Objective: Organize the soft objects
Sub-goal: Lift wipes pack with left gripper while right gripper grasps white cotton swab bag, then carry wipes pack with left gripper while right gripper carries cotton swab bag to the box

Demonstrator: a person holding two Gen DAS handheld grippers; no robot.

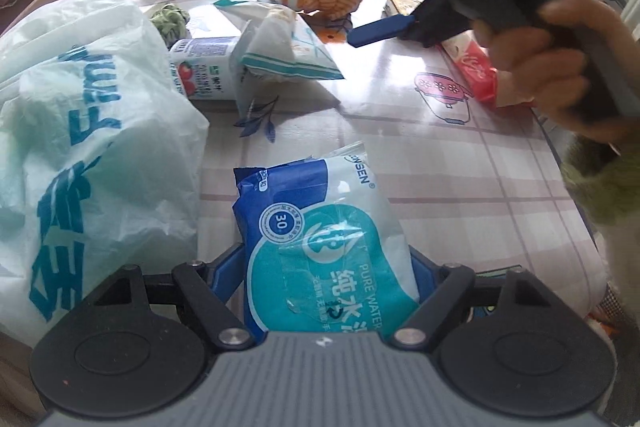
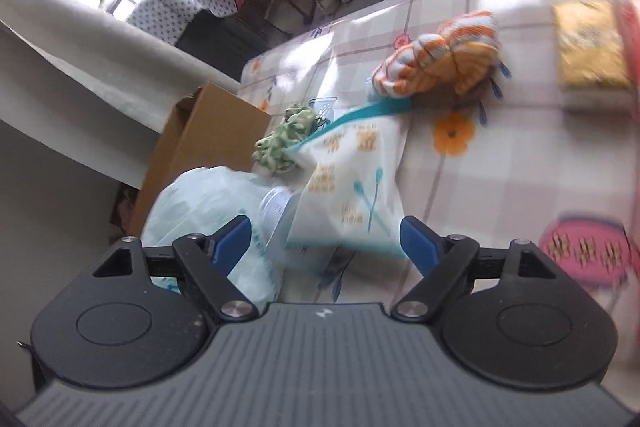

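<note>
My left gripper (image 1: 330,267) pinches the wipes pack (image 1: 320,247), lifted just above the surface (image 1: 460,179), beside the plastic bag (image 1: 80,147). Right gripper (image 2: 326,239) is spread, empty, aimed at the tissue pack (image 2: 352,179). Yarn (image 2: 440,55), green cloth (image 2: 288,139) & carton (image 1: 204,71) lie loose, so I judge the task is approx. at its start.

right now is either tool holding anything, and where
The left tool grips the blue-and-teal wet wipes pack by its near end. The right tool is open, holding nothing.
</note>
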